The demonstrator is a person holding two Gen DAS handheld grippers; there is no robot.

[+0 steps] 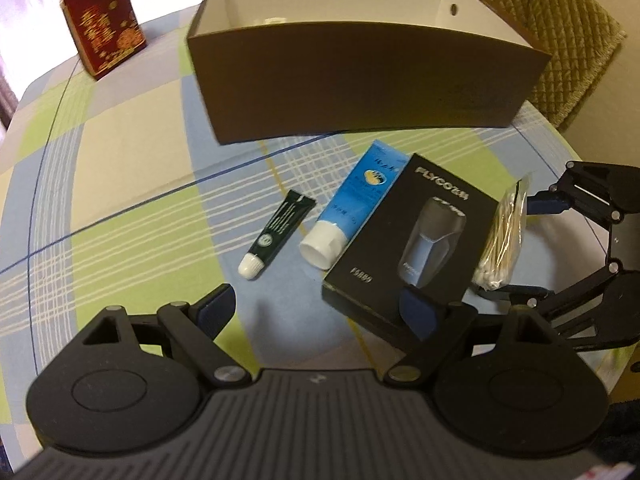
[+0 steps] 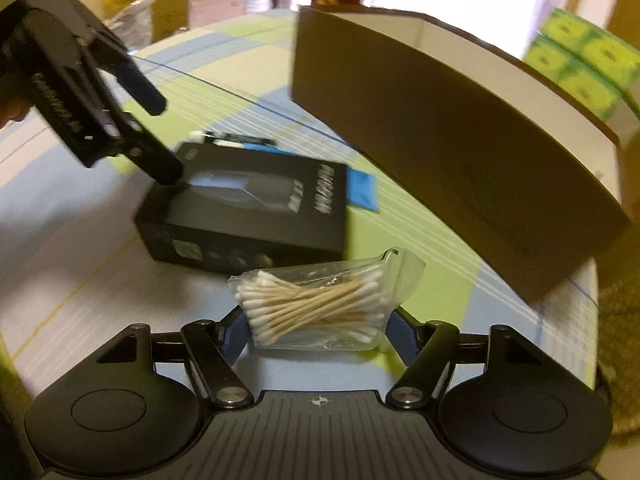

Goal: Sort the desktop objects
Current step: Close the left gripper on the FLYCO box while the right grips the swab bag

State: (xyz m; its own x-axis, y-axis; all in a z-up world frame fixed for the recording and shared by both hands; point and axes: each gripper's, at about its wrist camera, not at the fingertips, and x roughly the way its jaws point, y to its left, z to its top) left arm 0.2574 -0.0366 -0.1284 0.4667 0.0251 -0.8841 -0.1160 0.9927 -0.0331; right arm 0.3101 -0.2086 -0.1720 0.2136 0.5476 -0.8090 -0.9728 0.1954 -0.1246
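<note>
**Cotton swabs gripped on the right, left tongs wide over the shaver box**

Only the left wrist view shows the small dark green tube (image 1: 276, 236) and the whole blue tube (image 1: 352, 208), both lying ahead of the left gripper (image 1: 320, 308). The right wrist view alone shows stacked green packs (image 2: 580, 68) behind the brown box (image 2: 460, 148).

The left gripper stands wide open; its right finger sits at the near corner of the black shaver box (image 1: 416, 240), though contact is uncertain. The right gripper (image 2: 316, 328) is closed onto the bag of cotton swabs (image 2: 320, 304), which lies on the cloth just beside the shaver box.

Everything rests on a checked green, blue and cream tablecloth (image 1: 120, 200). The open brown box stands beyond the tubes, a red patterned box (image 1: 104, 20) far left, a quilted chair (image 1: 560, 40) far right.
</note>
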